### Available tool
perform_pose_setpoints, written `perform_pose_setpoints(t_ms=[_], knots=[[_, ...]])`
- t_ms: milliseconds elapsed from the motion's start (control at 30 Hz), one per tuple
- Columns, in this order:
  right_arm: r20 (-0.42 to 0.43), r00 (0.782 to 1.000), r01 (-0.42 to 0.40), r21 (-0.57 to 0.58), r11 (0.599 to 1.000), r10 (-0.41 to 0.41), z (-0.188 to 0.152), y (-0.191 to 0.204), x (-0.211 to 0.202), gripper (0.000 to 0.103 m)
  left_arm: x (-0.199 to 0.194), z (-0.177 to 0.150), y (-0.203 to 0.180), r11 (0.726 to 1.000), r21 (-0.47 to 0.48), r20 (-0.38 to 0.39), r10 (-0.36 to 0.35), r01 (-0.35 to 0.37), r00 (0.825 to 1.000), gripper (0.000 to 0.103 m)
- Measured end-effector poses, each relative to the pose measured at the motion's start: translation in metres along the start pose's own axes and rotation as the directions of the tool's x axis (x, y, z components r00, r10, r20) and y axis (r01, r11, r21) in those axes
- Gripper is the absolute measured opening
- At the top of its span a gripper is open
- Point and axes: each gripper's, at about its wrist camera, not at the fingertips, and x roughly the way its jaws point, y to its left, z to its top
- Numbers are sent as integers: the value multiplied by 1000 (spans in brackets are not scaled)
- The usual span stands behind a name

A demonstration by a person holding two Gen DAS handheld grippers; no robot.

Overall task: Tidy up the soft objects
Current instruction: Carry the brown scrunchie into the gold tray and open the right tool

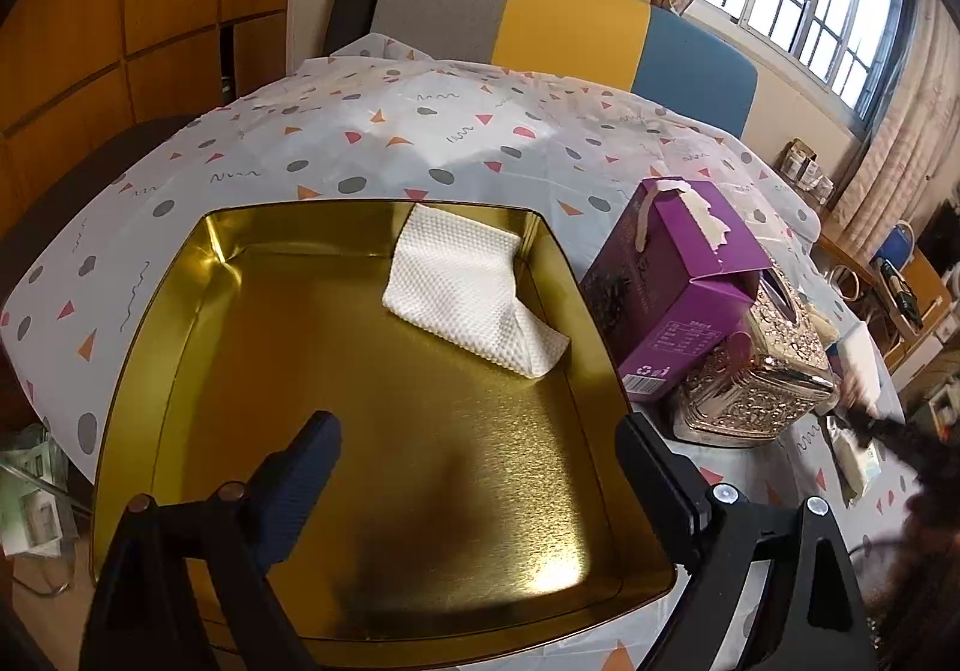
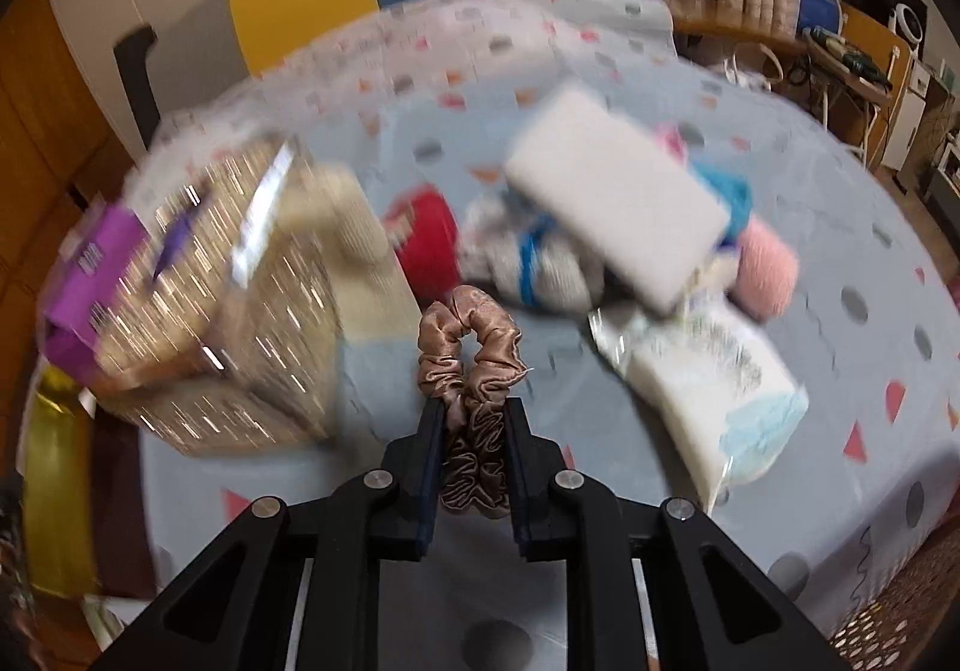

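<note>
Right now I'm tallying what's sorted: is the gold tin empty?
No. One white textured cloth, partly folded, lies in the gold tin's far right corner.

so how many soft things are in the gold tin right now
1: a white textured cloth lies folded in the far right corner of the gold tin. The rest of the tin floor shows bare.

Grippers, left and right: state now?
Left gripper: open, empty, over the gold tin.
Right gripper: shut on the pink satin scrunchie.
</note>
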Motion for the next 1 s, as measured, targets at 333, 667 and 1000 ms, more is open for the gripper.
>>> perform_pose_setpoints(t_ms=[333,667,1000], knots=[[130,976,-157,-119,980,172,75,70,-40,18,-5,7,27,997,-53,19,61,-60,998,96],[-99,877,-446,-533,719,471,-2,225,-57,18,-14,11,70,981,-139,41,143,-136,989,99],[-213,935,-355,-564,745,284,-62,262,14,32,-20,10,75,981,-129,64,151,-142,986,100]])
